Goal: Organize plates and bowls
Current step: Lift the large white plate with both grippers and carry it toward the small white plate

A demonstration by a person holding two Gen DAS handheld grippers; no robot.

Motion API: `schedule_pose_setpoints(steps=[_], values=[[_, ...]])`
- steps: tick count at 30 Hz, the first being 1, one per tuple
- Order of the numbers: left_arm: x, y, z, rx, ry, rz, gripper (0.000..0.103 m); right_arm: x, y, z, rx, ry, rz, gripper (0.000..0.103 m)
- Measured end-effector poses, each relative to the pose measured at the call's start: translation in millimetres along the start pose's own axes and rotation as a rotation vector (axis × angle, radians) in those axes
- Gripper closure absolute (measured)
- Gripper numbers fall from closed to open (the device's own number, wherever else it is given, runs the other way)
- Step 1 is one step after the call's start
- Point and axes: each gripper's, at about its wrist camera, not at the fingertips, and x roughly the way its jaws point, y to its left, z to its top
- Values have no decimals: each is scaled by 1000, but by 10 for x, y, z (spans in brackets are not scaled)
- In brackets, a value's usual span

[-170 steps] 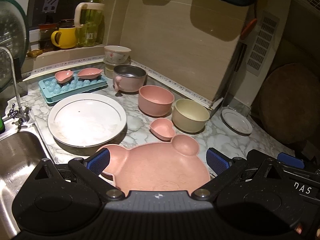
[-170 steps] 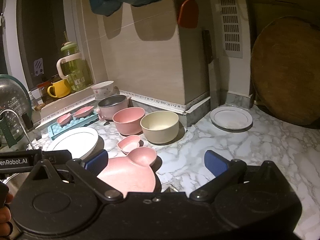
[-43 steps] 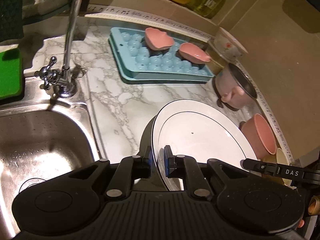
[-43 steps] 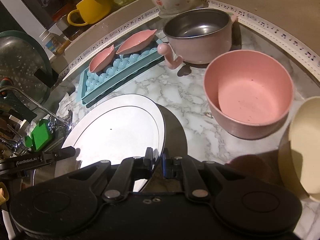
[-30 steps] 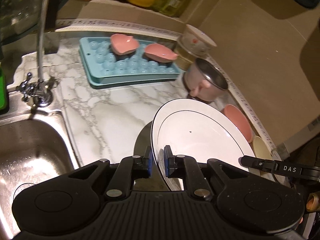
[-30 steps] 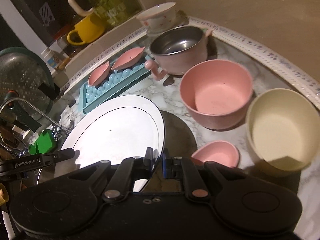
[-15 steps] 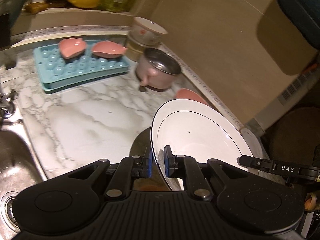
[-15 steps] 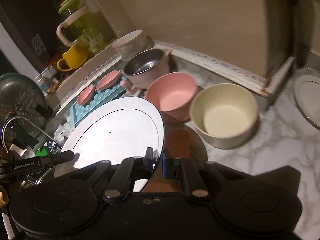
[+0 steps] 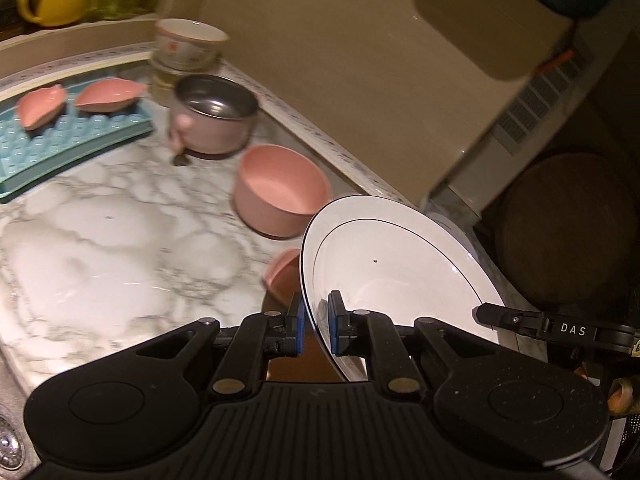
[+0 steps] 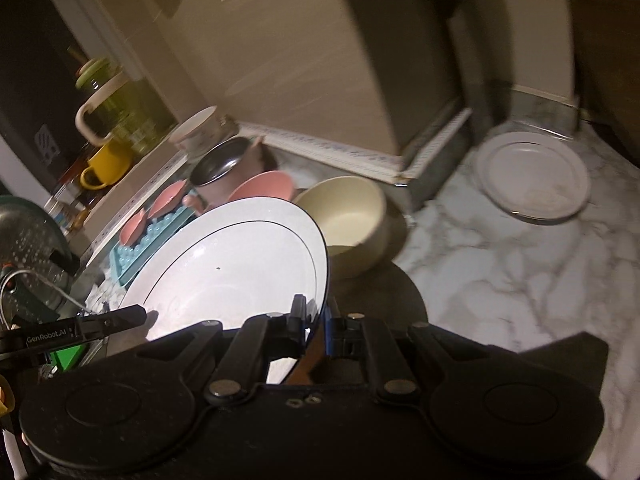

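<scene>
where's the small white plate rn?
Right wrist view, upper right: small white plate lies flat on the marble counter past the wall corner, right of the cream bowl.

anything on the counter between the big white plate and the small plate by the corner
Nothing visible. In the right wrist view the large white plate, pinched at opposite rims by the left gripper and right gripper, faces bare marble before the small plate. The cream bowl sits beside that stretch, not on it.

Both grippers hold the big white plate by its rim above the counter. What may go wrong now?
1. The large white plate is pinched only at its thin rim by each gripper's fingers; it may slip.
2. The cream round bowl sits just beyond it; the plate could knock it.
</scene>
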Motion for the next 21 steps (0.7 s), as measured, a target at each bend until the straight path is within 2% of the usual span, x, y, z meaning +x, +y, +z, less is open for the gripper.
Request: schedule_pose_setpoints(steps=[13,21], values=[[612,-1075,-156,103,86,-86,92,-594,-1024,-127,120,-58,-82,95],[1046,-1544,-367,136,148,-106,92,-829,-1653,-258,181,-67,-129,95]])
